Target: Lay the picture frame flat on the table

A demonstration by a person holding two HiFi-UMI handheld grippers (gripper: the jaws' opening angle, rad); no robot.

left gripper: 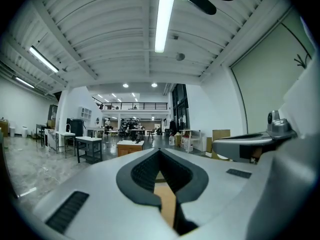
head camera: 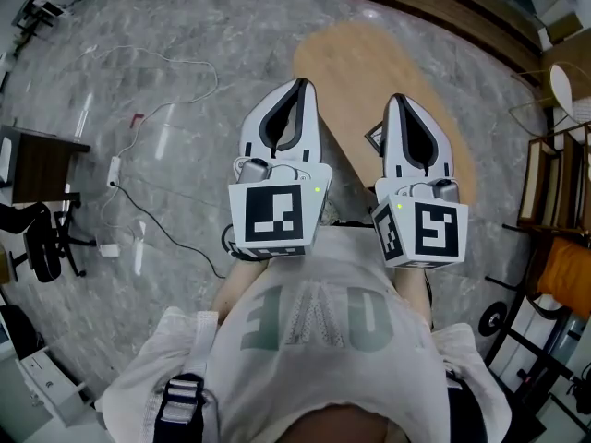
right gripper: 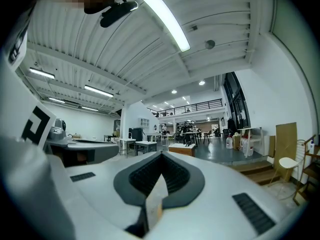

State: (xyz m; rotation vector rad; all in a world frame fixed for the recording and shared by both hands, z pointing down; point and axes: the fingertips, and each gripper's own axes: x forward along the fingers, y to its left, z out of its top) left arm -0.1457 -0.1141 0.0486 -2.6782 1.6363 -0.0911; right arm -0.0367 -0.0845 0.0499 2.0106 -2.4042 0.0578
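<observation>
The left gripper (head camera: 297,89) and right gripper (head camera: 400,100) are held at the centre of the head view, each with its jaws pressed together on nothing. The picture frame (head camera: 373,137) is glimpsed as a small dark-edged shape on the wooden table (head camera: 369,63), just left of the right gripper and partly hidden. It is judged light, rigid and perhaps glazed, so its upper edge should be pinched and it should be tipped down gently.

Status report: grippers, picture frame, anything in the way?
Left gripper, right gripper shut, empty. Small dark picture frame on tan oval wooden table, untouched. Nothing seen in the way.
</observation>
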